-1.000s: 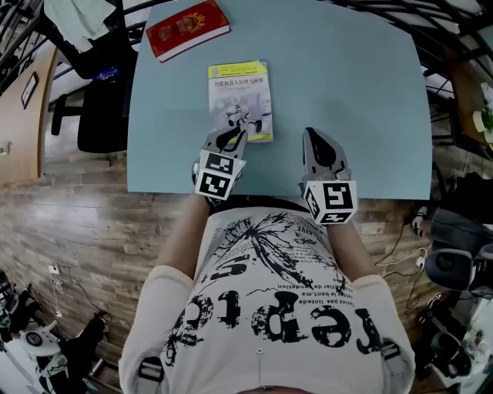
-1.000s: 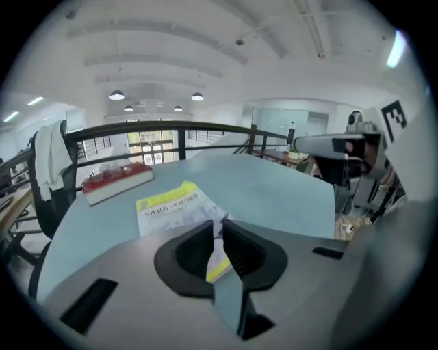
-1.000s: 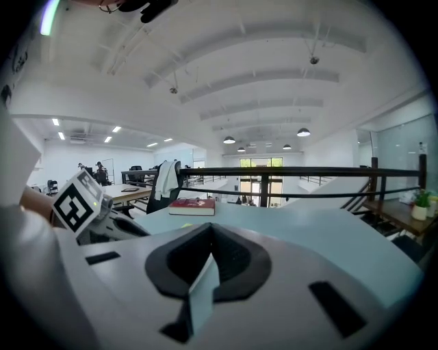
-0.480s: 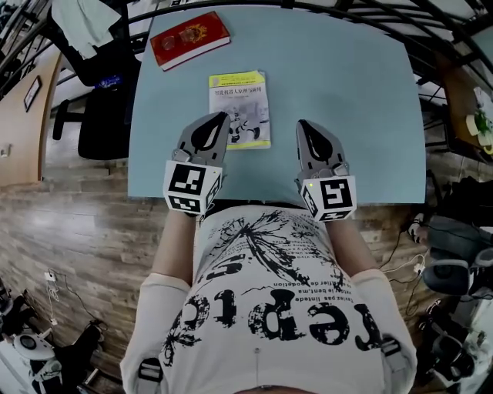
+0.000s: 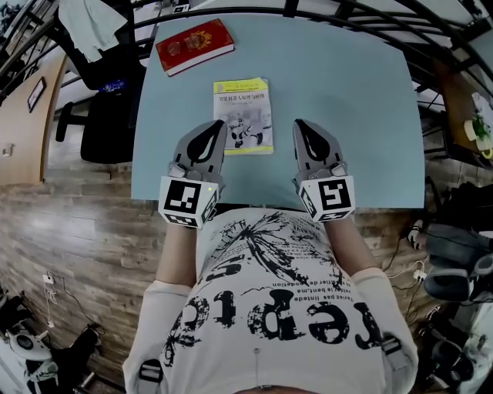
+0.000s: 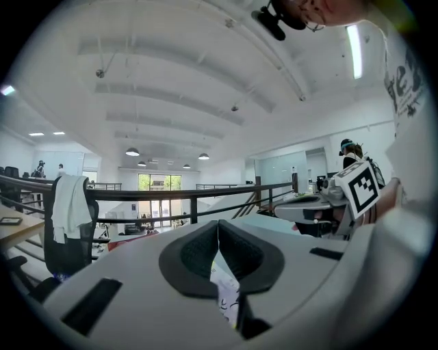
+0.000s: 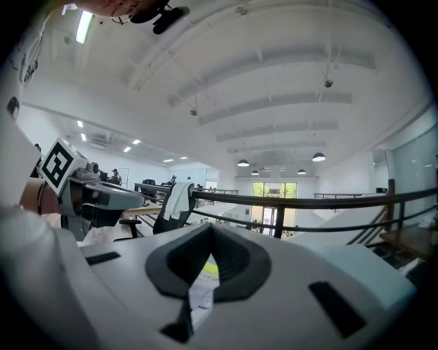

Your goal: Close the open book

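The yellow-and-white book (image 5: 243,115) lies closed and flat on the blue table (image 5: 347,92), cover up. My left gripper (image 5: 219,125) hovers just off the book's lower left corner, shut and holding nothing. To the right of the book my right gripper (image 5: 300,125) hangs at the same height, shut and empty too. In the left gripper view the pads (image 6: 198,253) meet at the tip of the left gripper (image 6: 217,225), and a strip of the book (image 6: 226,295) shows below them. The right gripper view shows the right gripper (image 7: 211,229) closed over a sliver of the book (image 7: 200,290).
A red book (image 5: 195,45) lies at the table's far left corner. A black chair (image 5: 104,92) draped with a white cloth (image 5: 88,19) stands left of the table. A dark railing (image 5: 231,9) runs behind it. The person's torso is against the near edge.
The left gripper lifted off the book's near left edge, drew back to the left and closed its jaws. The right gripper rose a little. The book stays closed.
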Tool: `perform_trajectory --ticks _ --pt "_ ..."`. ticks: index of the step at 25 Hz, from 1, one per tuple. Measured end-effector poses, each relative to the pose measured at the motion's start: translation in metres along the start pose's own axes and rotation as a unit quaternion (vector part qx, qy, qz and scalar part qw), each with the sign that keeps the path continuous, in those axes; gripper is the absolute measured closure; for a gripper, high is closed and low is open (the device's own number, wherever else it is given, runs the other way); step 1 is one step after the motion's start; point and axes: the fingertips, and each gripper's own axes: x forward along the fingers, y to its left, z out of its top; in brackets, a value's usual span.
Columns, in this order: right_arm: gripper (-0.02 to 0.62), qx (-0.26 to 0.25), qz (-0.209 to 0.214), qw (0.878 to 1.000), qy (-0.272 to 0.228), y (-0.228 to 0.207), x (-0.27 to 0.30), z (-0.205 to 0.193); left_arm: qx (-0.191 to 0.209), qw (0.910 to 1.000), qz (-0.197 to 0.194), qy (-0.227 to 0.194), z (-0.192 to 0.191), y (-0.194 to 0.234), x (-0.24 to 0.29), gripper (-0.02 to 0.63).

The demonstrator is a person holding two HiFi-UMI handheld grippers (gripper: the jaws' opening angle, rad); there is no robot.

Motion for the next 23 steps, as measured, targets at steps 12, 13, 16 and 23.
perform_trajectory --ticks 12,13,16,23 --pt "0.586 -0.013 0.019 1.000 -0.003 0.022 0.008 0.005 0.006 0.9998 0.018 -0.001 0.001 0.017 -0.007 0.588" --pt "0.586 -0.013 0.019 1.000 -0.003 0.023 0.009 0.005 0.006 0.9998 0.020 0.001 0.001 0.018 -0.007 0.588" --pt "0.586 -0.012 0.021 1.000 -0.003 0.026 0.011 0.004 0.002 0.9996 0.029 0.005 -0.001 0.023 -0.008 0.588" --pt "0.586 -0.011 0.020 1.000 -0.001 0.028 0.015 0.008 -0.005 0.9983 0.056 0.012 0.000 0.038 -0.012 0.588"
